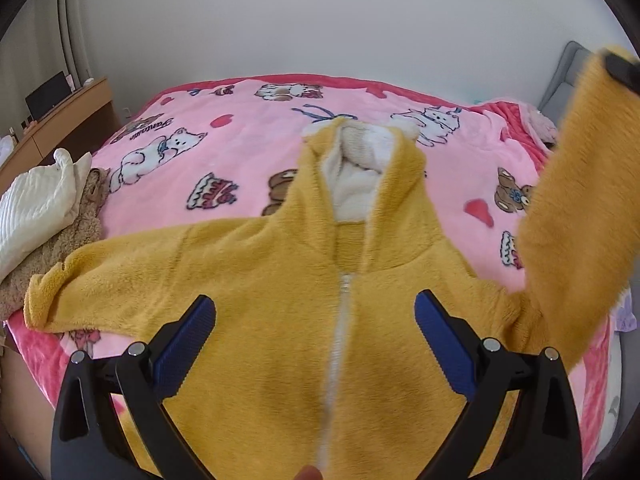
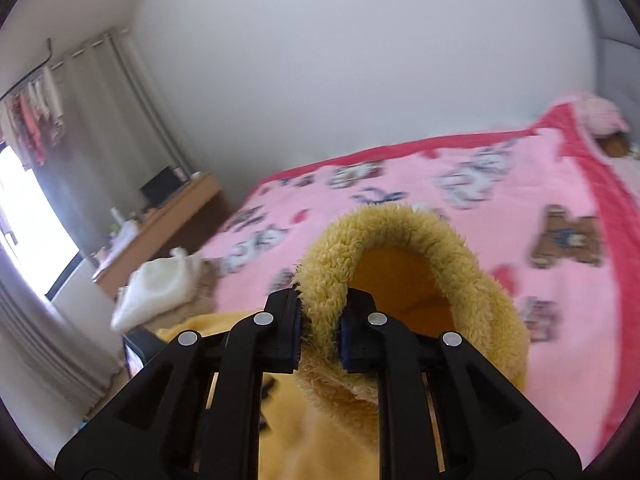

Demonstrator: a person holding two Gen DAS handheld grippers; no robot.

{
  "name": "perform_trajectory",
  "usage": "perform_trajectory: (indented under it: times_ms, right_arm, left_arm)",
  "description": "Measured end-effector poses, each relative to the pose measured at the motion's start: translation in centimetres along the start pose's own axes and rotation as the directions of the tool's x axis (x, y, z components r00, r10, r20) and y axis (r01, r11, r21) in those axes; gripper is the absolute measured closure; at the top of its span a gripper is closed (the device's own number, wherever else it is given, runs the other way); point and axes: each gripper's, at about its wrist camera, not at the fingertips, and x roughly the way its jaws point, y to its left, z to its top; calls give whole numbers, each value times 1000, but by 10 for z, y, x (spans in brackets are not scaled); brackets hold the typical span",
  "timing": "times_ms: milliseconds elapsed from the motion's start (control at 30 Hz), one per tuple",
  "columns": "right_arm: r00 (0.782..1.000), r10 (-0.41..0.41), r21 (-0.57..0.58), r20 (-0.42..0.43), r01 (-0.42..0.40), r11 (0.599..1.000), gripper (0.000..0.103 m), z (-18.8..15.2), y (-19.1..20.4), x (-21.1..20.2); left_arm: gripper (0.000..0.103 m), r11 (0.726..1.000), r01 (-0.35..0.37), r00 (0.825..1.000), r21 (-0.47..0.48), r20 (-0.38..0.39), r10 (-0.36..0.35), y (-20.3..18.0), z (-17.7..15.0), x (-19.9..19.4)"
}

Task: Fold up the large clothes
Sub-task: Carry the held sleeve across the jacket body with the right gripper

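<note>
The right gripper (image 2: 320, 326) has its jaws pinching the fluffy cuff (image 2: 360, 248) of the yellow fleece hoodie's right sleeve (image 1: 576, 208), which hangs raised off the bed at 3 o'clock in the left wrist view. The left gripper (image 1: 314, 344) hovers above the chest with its jaws spread wide and nothing between them, one on each side of the white zipper (image 1: 340, 340).

The hoodie (image 1: 280, 272) lies front-up on the pink cartoon blanket (image 1: 240, 148) covering the bed, hood (image 1: 360, 168) pointing toward 12 o'clock and its white lining showing. The other sleeve (image 1: 100, 280) stretches flat toward 9 o'clock, its cuff close to a pile of cream and brown clothes (image 1: 44, 216) at the bed edge. A wooden dresser (image 1: 60, 120) stands beyond at 10 o'clock.

The fleece looks thick, soft and fairly light, so it will likely droop and sag rather than hold a crease, yet it should grip well and not slip. Cuffs, hem corners and shoulder seams seem the best places to hold; a bite through both layers of the cuff should carry the sleeve across the chest without stretching it.
</note>
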Motion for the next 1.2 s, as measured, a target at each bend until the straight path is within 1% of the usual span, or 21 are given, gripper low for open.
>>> perform_trajectory:
  times_ms: [100,167,233,300,333,367,433,533,667,733,767,800,833,933,967,1033,1067,1100,1133,1167,1200]
  right_arm:
    - [998,49,43,-42,-47,998,90,-5,47,62]
    - [996,50,47,-72,-46,998,90,-16,70,103]
    - [992,-5,13,-125,7,1000,90,-41,100,147]
    - [979,-76,-25,-187,73,997,90,-74,119,196]
    - [971,-113,-48,-213,105,993,90,-88,126,221]
    - [953,-176,-94,-249,157,983,90,-111,135,250]
    - [922,-261,-163,-285,221,961,90,-146,144,288]
    - [892,-323,-238,-316,255,937,90,-187,159,333]
    - [845,-395,-313,-360,290,905,86,-226,171,365]
    - [845,-394,-307,-363,291,906,76,-234,171,368]
    - [857,-366,-286,-362,271,919,69,-232,170,363]
    - [872,-325,-262,-365,239,935,46,-230,171,362]
    - [889,-284,-232,-359,210,950,27,-226,173,356]
    - [936,-174,-177,-306,124,976,23,-202,183,325]
    - [954,-113,-150,-279,73,986,22,-190,184,303]
    - [974,-50,-98,-223,28,995,18,-171,178,266]
    - [982,-37,-54,-185,28,998,17,-161,168,240]
    - [987,-33,-20,-155,30,999,15,-153,159,221]
    - [991,-46,9,-124,47,999,13,-147,146,199]
    - [989,-100,23,-105,103,994,13,-141,132,181]
    - [974,-198,19,-112,201,979,13,-136,115,164]
  left_arm:
    - [5,1000,6,1000,1,8,-7,65,-9,-8]
    - [5,1000,-8,1000,-3,4,8,102,-16,-11]
    - [5,1000,-27,999,-15,-21,27,149,-24,-10]
    - [5,999,-43,998,-30,-48,41,188,-29,-6]
    - [5,998,-59,996,-37,-65,56,211,-32,-3]
    - [5,996,-76,995,-36,-73,73,231,-33,-1]
    - [5,993,-113,992,-28,-58,111,257,-36,-2]
    - [5,989,-147,988,-28,-48,146,288,-37,1]
    - [5,990,-134,990,-44,-49,132,309,-37,7]
    - [5,991,-127,991,-48,-48,125,314,-37,9]
    - [5,991,-123,991,-49,-52,120,317,-36,10]
    - [5,991,-120,992,-51,-55,117,317,-36,10]
    - [5,992,-112,992,-56,-55,109,318,-36,10]
    - [5,994,-83,996,-71,-48,80,316,-32,7]
    - [5,995,-71,997,-76,-41,68,316,-30,5]
    - [5,996,-45,999,-79,-26,43,311,-24,0]
    - [5,997,-36,999,-74,-26,34,306,-20,0]
    - [5,998,-17,999,-65,-31,15,300,-17,2]
    - [5,999,12,998,-43,-61,-15,288,-13,10]
    - [5,999,42,995,-20,-94,-44,275,-9,20]
    - [5,998,69,992,-9,-108,-70,265,-7,27]
